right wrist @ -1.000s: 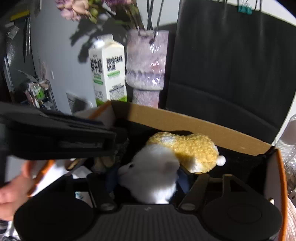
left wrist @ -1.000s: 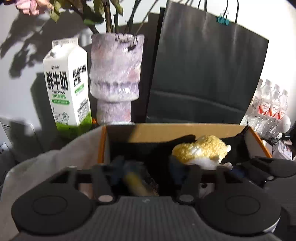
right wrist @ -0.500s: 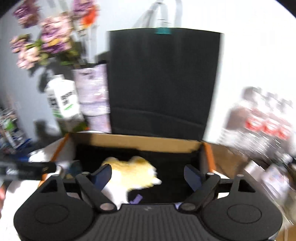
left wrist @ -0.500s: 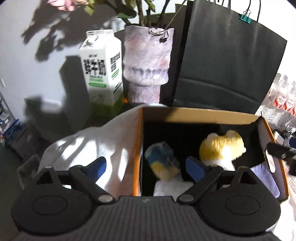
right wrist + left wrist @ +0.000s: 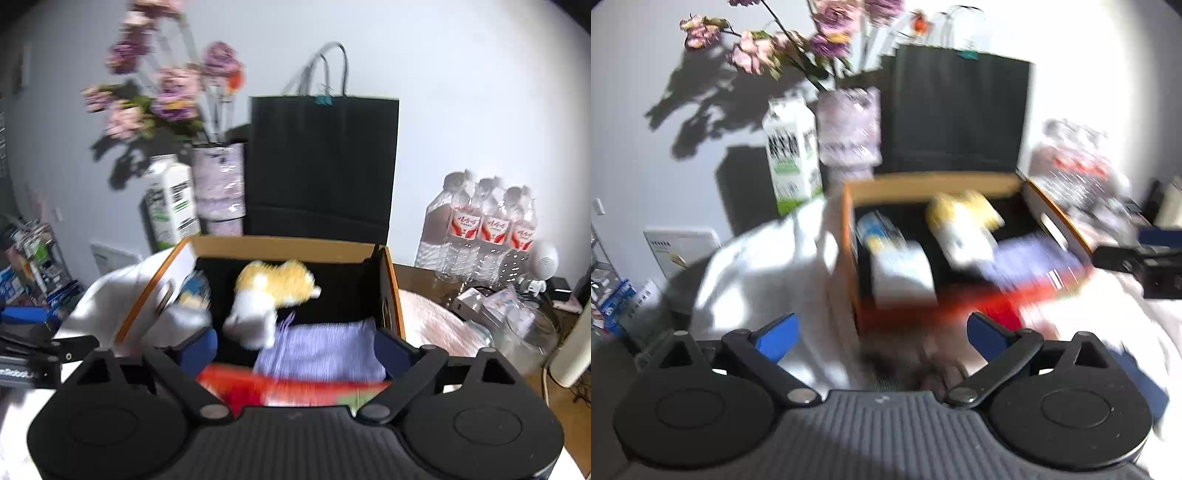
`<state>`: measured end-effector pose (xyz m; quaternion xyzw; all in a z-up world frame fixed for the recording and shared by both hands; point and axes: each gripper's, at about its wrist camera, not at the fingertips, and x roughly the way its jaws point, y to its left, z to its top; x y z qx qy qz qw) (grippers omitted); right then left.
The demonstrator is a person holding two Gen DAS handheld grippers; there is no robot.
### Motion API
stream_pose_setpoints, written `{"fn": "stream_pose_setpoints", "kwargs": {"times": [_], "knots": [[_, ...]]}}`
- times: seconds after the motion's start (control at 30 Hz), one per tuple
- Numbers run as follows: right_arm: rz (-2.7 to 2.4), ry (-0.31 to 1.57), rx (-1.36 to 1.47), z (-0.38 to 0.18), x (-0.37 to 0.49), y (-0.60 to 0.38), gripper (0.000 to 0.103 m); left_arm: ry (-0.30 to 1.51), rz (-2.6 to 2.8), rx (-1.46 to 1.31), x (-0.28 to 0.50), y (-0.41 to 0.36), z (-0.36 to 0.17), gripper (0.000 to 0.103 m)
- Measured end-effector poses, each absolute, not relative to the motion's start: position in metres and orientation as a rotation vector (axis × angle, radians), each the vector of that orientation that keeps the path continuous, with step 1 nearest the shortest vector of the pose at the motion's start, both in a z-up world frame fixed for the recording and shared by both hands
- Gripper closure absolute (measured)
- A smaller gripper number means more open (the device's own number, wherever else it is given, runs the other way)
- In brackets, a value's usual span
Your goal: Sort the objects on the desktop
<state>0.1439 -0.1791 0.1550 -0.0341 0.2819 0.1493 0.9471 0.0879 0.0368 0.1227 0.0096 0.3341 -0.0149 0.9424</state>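
Inside the cardboard box (image 5: 295, 247), the yellow plush toy (image 5: 275, 280) is lying free now, since both the left claw (image 5: 882, 332) and right claw (image 5: 295, 345) are hanging apart, pulled back, holding nothing.

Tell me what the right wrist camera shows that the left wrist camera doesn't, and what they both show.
Only the right wrist view shows the water bottles sharply, with a white round gadget beside them.

Only the left wrist view shows the white box inside the cardboard box fully, though blurred.

Both show the yellow plush toy, purple cloth, milk carton, vase and black paper bag. Left gripper and right gripper are both open.
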Motion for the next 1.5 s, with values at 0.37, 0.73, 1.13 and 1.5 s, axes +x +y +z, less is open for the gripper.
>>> {"fn": "stream_pose_setpoints", "kwargs": {"times": [0.37, 0.73, 1.13, 1.5], "knots": [[0.321, 0.458, -0.127, 0.073, -0.040, -0.197, 0.006, 0.602, -0.015, -0.012, -0.074, 0.008, 0.068, 0.002], [0.327, 0.423, -0.144, 0.049, -0.109, -0.204, 0.006, 0.673, 0.011, -0.022, -0.094, 0.011, 0.043, 0.002], [0.421, 0.429, -0.121, 0.048, -0.086, -0.187, 0.016, 0.618, 0.042, -0.049, -0.031, 0.053, 0.049, 0.021], [0.504, 0.475, -0.153, 0.048, -0.010, -0.121, 0.040, 0.707, -0.039, -0.054, 0.088, 0.079, 0.028, 0.090]]}}
